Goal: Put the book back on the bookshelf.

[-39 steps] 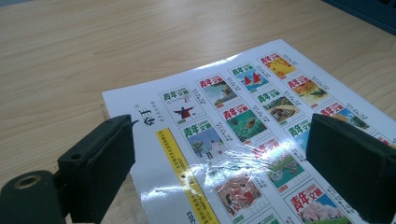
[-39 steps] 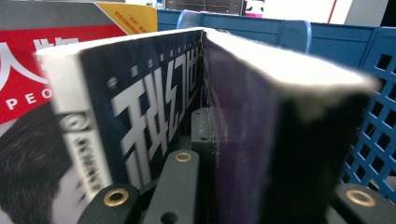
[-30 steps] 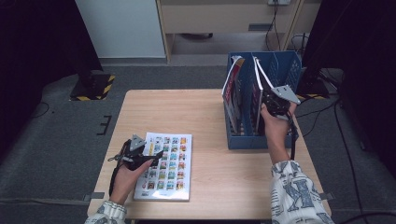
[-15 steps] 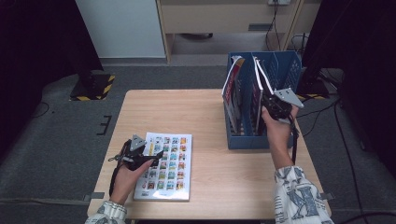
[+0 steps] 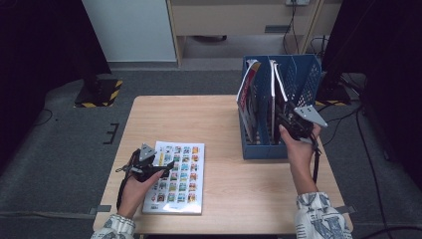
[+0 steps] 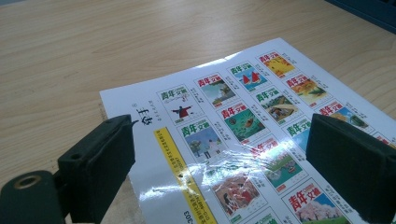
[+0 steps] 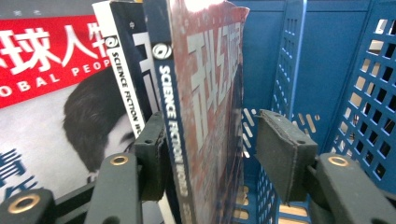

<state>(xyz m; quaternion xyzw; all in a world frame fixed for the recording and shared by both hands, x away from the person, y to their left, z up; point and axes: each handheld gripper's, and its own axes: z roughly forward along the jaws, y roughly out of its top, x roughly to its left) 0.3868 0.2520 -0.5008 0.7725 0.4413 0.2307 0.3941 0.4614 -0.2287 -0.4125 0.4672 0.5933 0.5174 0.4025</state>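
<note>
2 tongs are at work over the wooden desk [image 5: 219, 119]. The right tongs [image 7: 210, 158] reach into the blue file rack [image 5: 303, 79] at the desk's far right, straddling a Science Fiction World magazine [image 7: 205, 93] that stands upright in the rack; their jaws have just been opening, and the right pad stands clear of the cover, so the grip is released. Beside it leans a red-covered magazine [image 7: 42, 70]. The left tongs [image 6: 224, 163] hover spread wide, holding nothing, above a magazine [image 5: 176, 177] lying flat near the desk's front left.
</note>
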